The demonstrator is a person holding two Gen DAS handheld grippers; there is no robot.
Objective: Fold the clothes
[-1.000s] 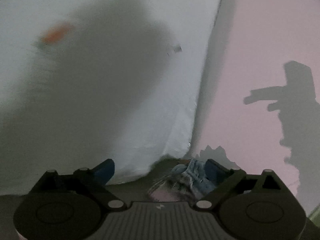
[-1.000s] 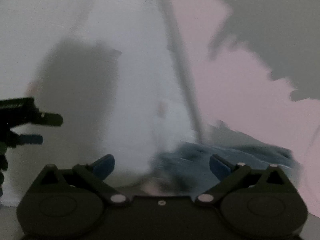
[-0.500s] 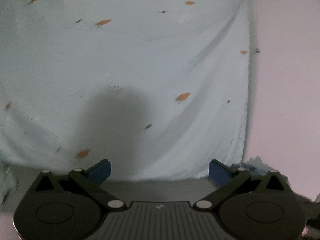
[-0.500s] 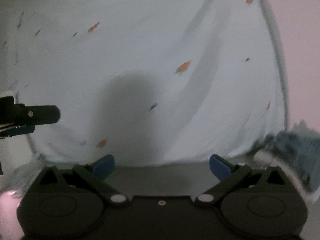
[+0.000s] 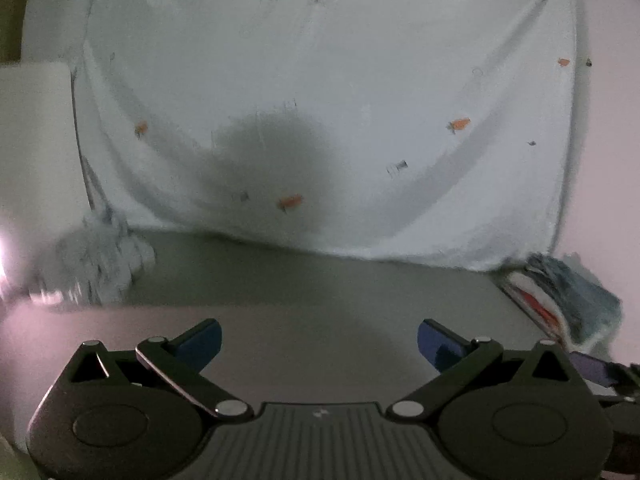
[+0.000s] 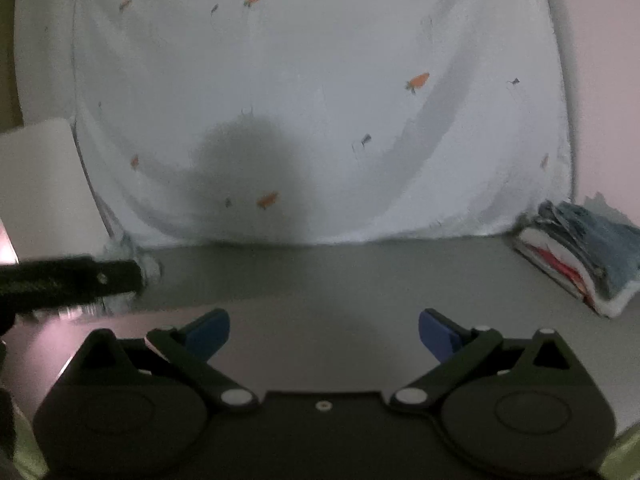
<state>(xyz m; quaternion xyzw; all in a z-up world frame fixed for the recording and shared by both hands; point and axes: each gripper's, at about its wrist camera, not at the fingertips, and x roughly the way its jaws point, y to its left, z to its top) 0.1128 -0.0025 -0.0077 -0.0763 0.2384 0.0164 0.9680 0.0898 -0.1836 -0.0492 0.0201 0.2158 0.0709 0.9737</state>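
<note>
Across the far side of the desk (image 5: 304,340) a pale cloth (image 5: 320,100) dotted with small orange marks lies spread wide, its near hem running left to right and sagging a little toward the middle, with long soft creases curving down from both upper corners. At its right near corner sits a folded stack (image 6: 588,252) of clothes, blue denim on top with white and red layers beneath, its long side angling away to the right; it lies just beside the cloth's edge. By the left near corner a crumpled grey-white bundle (image 5: 100,264) rests on the desk, blurred, and behind it stands a plain white block (image 5: 36,140) that I cannot identify. The left claw (image 5: 318,340) is spread wide with nothing between its blue tips, hovering over bare desk short of the hem. The right claw (image 6: 324,334) is likewise spread and empty. In the right view, a dark bar of the left tool reaches in beside the bundle.
</note>
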